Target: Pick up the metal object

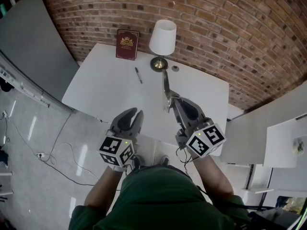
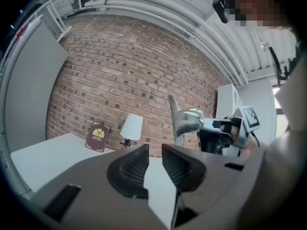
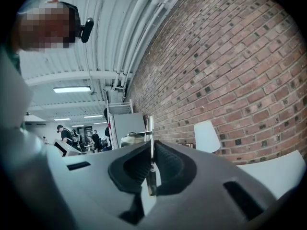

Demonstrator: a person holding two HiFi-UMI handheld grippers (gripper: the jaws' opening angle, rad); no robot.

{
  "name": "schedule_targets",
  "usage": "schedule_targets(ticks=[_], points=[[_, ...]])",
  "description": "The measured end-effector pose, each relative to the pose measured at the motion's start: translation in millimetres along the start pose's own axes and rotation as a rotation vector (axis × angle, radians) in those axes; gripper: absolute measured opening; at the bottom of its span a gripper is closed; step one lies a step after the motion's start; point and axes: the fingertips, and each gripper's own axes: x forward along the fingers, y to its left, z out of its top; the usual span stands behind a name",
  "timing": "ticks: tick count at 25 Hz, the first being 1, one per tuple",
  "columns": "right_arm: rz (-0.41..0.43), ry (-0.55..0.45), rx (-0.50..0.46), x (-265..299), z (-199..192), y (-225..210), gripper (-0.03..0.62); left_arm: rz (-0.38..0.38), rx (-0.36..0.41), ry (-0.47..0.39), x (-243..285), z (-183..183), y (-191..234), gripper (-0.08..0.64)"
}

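The white tabletop (image 1: 110,87) stands against a brick wall (image 1: 230,28), with its fixtures pushed to the far edge, probably to leave the near part free for work; a white-shaded lamp (image 1: 162,37) stands there, and a dark red book (image 1: 127,44) leans upright just beside it. The right tool (image 1: 173,101) is clamped on the metal object (image 1: 166,87); its own view shows the thin plate pinched edge-on between the ribbed pads, jaws tight against both faces, a sensible hold for something so flat. The piece stands up from the jaws and looks to be off the tabletop, so the pick-up seems done. The left tool (image 1: 136,113) hangs nearer the person, jaws a little apart with nothing between them, apparently unneeded. A pen (image 1: 138,75) lies apart, mid-tabletop.
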Motion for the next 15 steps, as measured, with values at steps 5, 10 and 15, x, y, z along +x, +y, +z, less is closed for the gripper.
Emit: schedule_targets(ticks=[5,10,15], points=[[0.019,0.001,0.008,3.9,-2.6,1.4,0.006,0.001,-0.003,0.005,3.5,-1.9,0.3,0.077],[0.026,-0.004,0.015,4.4,0.8,1.1,0.006,-0.004,-0.005,0.012,6.7,-0.7,-2.4,0.077],[0.030,0.003,0.022,4.9,-1.3,0.0,0.006,-0.016,-0.021,0.024,13.1,-4.5,-5.3,0.077]])
